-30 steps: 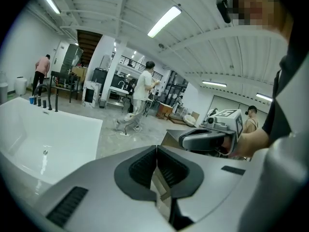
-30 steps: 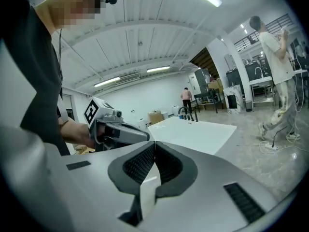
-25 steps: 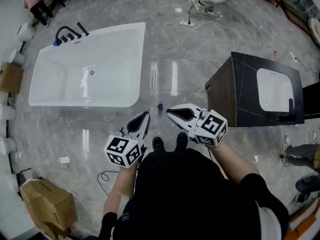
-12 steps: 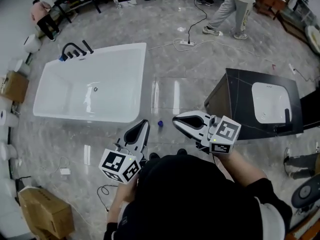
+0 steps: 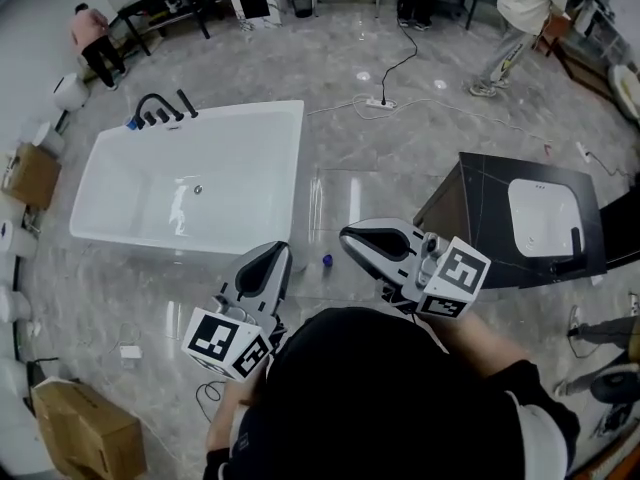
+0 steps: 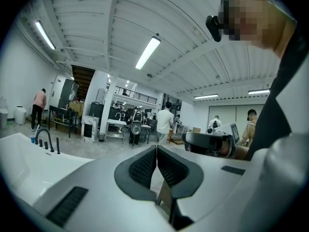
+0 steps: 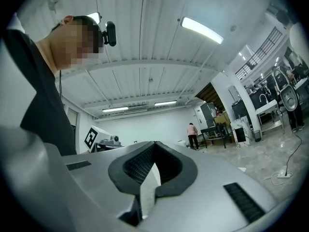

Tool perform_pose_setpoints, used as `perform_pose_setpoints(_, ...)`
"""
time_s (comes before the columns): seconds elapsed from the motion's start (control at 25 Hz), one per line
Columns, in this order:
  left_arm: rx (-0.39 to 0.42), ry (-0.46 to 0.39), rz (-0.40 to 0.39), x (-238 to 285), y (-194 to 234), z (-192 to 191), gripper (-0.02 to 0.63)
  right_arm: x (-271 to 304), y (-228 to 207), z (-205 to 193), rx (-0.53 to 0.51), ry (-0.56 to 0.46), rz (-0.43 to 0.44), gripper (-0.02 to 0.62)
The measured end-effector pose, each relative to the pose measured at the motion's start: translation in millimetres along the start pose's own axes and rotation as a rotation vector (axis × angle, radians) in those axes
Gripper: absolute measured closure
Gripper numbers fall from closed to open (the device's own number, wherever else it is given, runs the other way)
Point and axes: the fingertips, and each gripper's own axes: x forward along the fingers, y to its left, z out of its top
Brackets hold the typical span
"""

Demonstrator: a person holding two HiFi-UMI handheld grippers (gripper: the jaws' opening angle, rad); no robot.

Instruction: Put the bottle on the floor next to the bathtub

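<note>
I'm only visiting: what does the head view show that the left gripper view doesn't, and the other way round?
Only the head view shows the small blue bottle on the floor near the tub, the black cabinet with its basin, and a cardboard box. Only the left gripper view shows the ceiling lamps and the camera on the person's head. Both show the white bathtub with its black tap, the person in pink, and the left tongs, shut and empty.

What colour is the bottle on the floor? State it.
Blue; the bottle shows best in the head view.
</note>
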Motion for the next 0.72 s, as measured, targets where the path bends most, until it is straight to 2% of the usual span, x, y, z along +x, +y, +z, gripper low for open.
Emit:
perform_pose_setpoints(0.12, 0.010, -0.012, 0.046, -11.2, 19.4, 4.3, 0.588, 9.2, -5.9, -5.3, -0.031, 0.023, -0.043, 0.568)
perform_pose_setpoints(0.28, -0.004, -0.058, 0.156, -35.0, 55.3, 12.0, 0.588, 11.5, -18.2, -7.2, -0.015, 0.017, -0.085, 0.568)
perform_pose_setpoints(0.52, -0.009, -0.092, 0.277, -72.3, 96.5, 22.8, 0.588, 2.5, -28.7, 16.1, -0.096, -0.011, -0.141, 0.568)
perform_pose_setpoints(0.72, -0.008, -0.081, 0.312, -80.4, 109.8, 21.0, 0.588, -3.9, -39.4, 17.8, -0.110, -0.010, -0.181, 0.568)
